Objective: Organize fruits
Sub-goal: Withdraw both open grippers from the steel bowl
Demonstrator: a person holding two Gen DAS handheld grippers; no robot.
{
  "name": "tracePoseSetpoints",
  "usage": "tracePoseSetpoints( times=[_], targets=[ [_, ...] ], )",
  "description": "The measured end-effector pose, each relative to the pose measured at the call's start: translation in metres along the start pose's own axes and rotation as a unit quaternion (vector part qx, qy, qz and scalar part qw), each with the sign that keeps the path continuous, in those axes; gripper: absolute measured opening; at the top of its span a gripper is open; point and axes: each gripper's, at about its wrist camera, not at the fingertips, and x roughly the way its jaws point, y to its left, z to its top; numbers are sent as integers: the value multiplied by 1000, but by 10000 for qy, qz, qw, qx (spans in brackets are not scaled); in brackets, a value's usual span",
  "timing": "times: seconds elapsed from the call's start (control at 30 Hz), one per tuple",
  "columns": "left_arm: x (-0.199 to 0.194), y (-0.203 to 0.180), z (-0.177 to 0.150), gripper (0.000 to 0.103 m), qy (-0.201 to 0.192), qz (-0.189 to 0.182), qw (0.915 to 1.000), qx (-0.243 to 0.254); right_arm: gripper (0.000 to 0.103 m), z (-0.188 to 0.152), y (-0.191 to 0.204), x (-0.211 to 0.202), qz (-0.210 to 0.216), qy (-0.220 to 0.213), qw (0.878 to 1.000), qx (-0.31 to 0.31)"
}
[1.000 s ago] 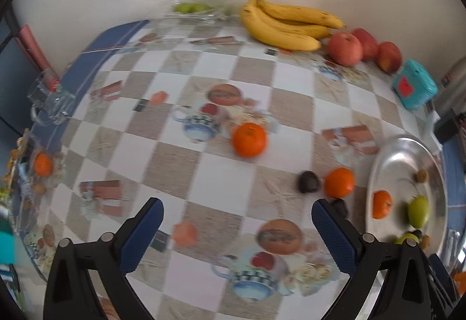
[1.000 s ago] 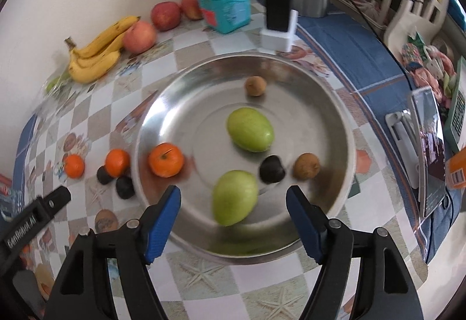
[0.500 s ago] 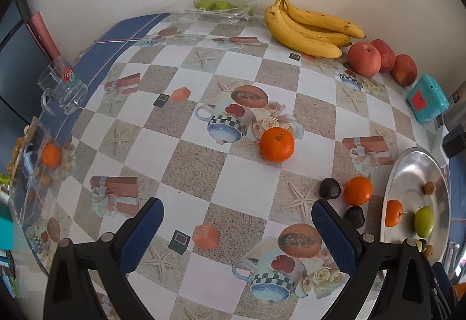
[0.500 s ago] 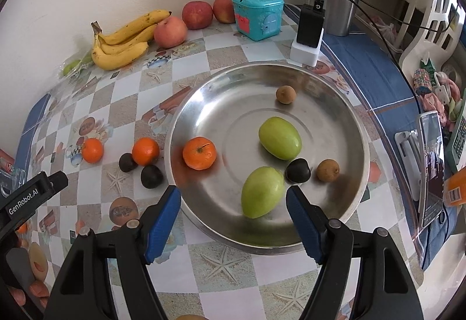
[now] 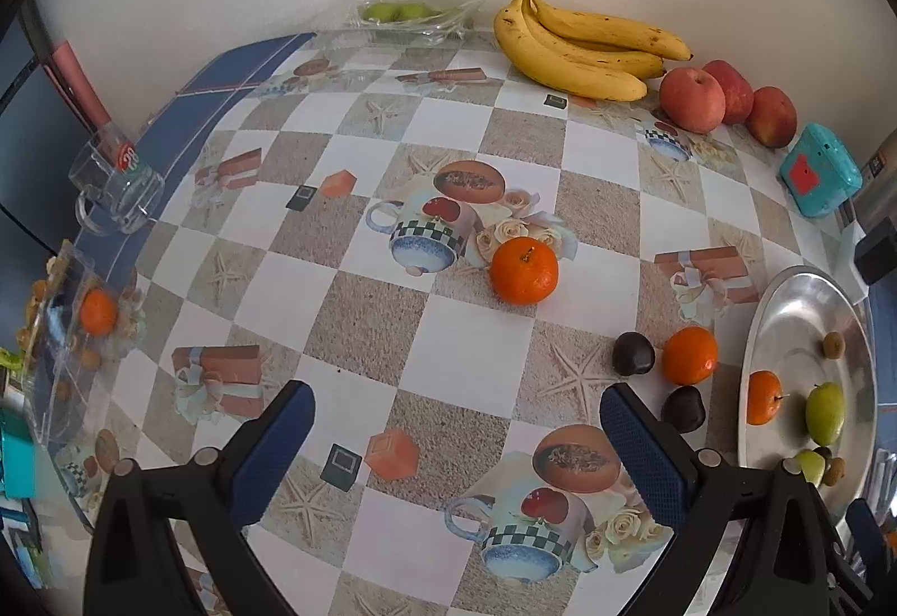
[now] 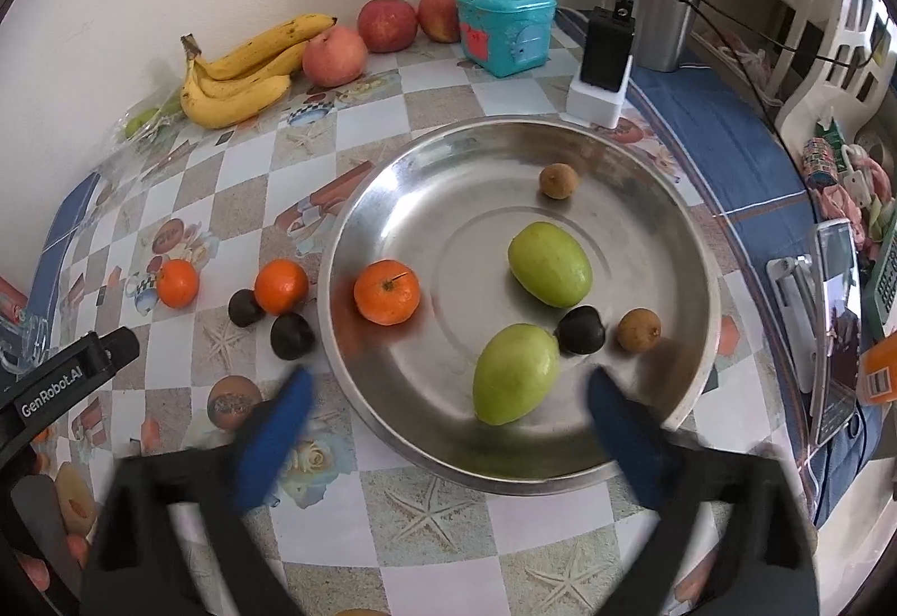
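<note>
Both tongs empty: left gripper (image 5: 457,439) apart, right gripper (image 6: 448,425) opening. Nearest tangerine (image 5: 689,355) looks light, squishy, rolls easily; pinch its middle gently.

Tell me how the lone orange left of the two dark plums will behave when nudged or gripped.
The orange looks round and sits free on the flat tablecloth, so a nudge would probably roll it. Its dimpled skin should give some grip. It looks firm, probably tolerating moderate squeeze.
</note>
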Motion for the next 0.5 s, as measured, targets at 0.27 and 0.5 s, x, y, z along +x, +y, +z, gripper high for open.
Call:
tracePoseSetpoints(
  times=[0.27,0.5],
  targets=[
    [-1,-4,-2,103,4,-60,9999,161,103,-1,4,2,-9,-72,9999,-84],
    [-6,13,4,103,-82,-26,9999,72,103,-3,9,5,57,-86,9999,-89]
  ],
)
